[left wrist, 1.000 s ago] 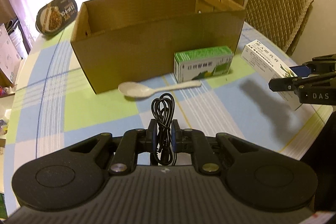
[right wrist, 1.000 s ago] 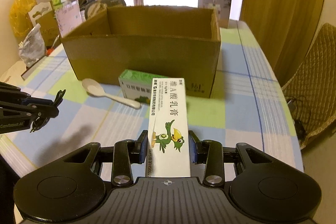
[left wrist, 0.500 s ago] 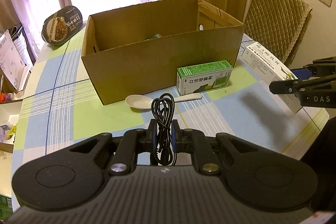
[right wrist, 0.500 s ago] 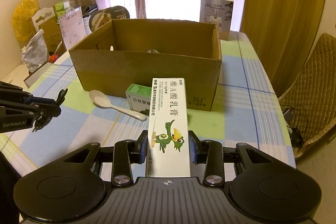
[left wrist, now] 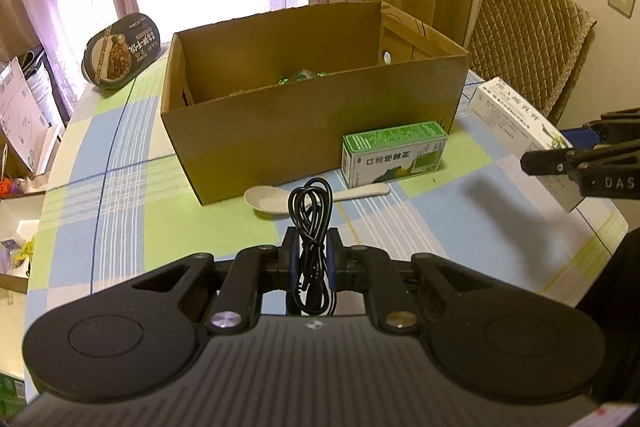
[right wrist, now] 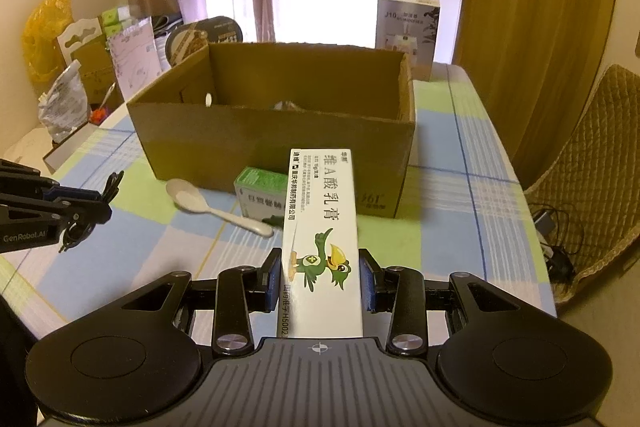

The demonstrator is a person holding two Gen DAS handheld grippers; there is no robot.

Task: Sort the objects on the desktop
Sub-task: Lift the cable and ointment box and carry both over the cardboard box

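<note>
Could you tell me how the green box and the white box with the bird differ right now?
The green box lies on the tablecloth against the cardboard box; the white box is held up in the right gripper. The white box looks longer and slimmer. Both are printed cartons outside the cardboard box.

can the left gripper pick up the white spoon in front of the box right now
Probably not as things stand. The path is free: the white spoon lies in the open just ahead of the left gripper. But its fingers are already shut on the black cable, so it would need to drop that first.
</note>
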